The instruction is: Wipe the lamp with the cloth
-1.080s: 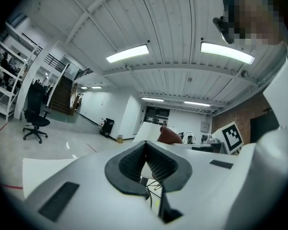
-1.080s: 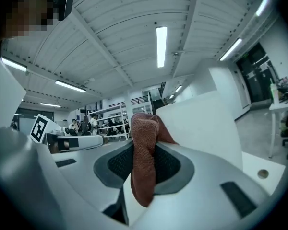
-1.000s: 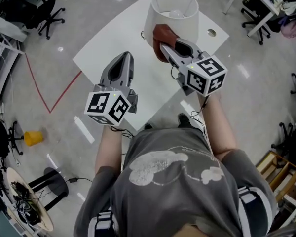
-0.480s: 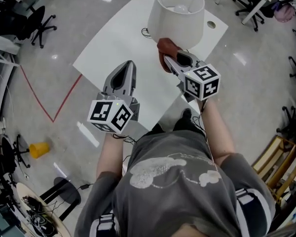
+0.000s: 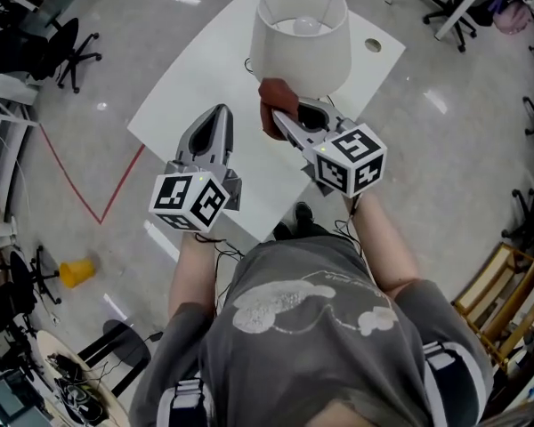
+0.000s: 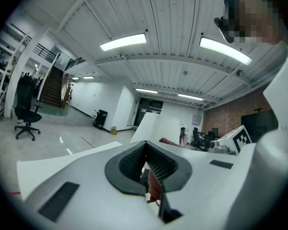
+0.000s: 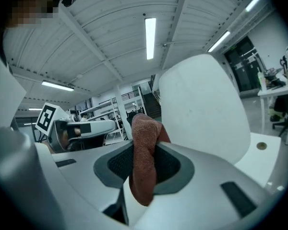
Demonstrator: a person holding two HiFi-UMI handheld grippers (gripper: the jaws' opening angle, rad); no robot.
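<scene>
1. The lamp (image 5: pixel 301 38) stands upright on the far part of the white surface (image 5: pixel 196 87). Its pale shade is open at the top, and the bulb (image 5: pixel 307 27) shows inside.
2. The rust-brown cloth (image 5: pixel 269 107) is at the near lower rim of the shade. It looks pressed against it, though no view confirms contact.
3. The right tongs (image 5: pixel 278 121) are clamped on the cloth. The right gripper view shows a bunched fold (image 7: pixel 144 162) pinched between the ribbed pads, with the shade (image 7: pixel 201 104) directly beyond.
4. The left tongs (image 5: pixel 216 112) hover over the surface, left of the lamp and apart from it. Their jaws are pressed together with nothing between them.
5. Judgement: wiping is under way on the near side of the shade, and the rest of the shade has still to be covered.
6. Risk: the lamp is not steadied. A firm sideways stroke could slide or tip it, because the left tongs are not bracing it.
7. Risk: only a narrow fold is pinched. Drag against the shade could pull the cloth free.
8. Risk: little cloth projects past the tips, so the hard tips could press into the thin shade and dent or mark it.
9. Risk: a dark cable (image 5: pixel 247 63) lies by the lamp's left side, and a low stroke there could snag it.
</scene>
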